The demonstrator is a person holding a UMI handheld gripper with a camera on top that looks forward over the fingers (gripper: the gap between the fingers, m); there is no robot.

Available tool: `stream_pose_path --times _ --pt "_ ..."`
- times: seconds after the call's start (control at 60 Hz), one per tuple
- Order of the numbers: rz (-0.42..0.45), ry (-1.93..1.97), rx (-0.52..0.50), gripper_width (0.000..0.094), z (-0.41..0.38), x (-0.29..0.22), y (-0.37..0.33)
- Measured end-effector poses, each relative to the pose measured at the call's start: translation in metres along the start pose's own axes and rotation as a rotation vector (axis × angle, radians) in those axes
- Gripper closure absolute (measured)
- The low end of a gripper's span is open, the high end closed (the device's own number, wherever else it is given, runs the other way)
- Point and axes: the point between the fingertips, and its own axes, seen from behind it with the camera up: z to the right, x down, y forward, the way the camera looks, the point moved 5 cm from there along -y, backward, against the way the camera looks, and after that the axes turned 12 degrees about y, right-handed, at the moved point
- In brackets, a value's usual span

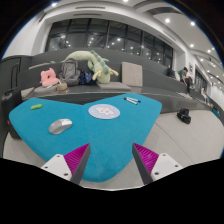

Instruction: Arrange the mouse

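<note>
My claw (108, 163) hovers with its fingers spread apart and nothing between them, pink pads (148, 157) facing in. Under them runs the blue table (120, 135). The mouse (60, 126) lies ahead at about ten o'clock, well clear of my left finger, its long axis running roughly across my reach. I judge I must swing left. Beyond, at twelve o'clock, a white disc (101, 111); farther still, soft toys (72, 72).
</note>
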Motion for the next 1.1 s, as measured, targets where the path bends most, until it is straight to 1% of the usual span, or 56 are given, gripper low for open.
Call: stream_pose_path --times 0.15,0.167,0.183,0.25,0.283,0.317,0.383,0.45,0.617,0.733,0.833,0.933,1.1 --pt "-0.017 -0.029 -0.087 0.0079 -0.030 0.009 -0.006" --pt "-0.015 -0.031 -0.091 0.0079 -0.054 0.015 -0.007" --pt "-0.015 -0.035 -0.103 0.0080 -0.062 0.016 -0.008" --pt "-0.014 -0.057 -0.171 0.0080 -0.090 0.022 -0.014" --pt "-0.017 -0.071 -0.219 0.0080 -0.091 0.022 -0.019" --pt "-0.019 -0.083 -0.248 0.0078 -0.122 0.030 -0.023" --pt "-0.014 -0.101 -0.327 0.0081 -0.153 0.036 -0.029" --pt "-0.012 -0.107 -0.359 0.0080 -0.170 0.042 -0.034" --pt "-0.029 -0.098 -0.364 0.0079 -0.193 0.051 -0.018" --pt "-0.023 -0.087 -0.334 0.0080 -0.205 0.045 0.009" --pt "-0.033 -0.066 -0.329 0.0079 -0.218 0.038 0.035" --pt "-0.041 -0.068 -0.302 0.0078 -0.231 0.033 0.067" --pt "-0.114 -0.068 -0.270 0.0078 -0.251 0.036 0.116"
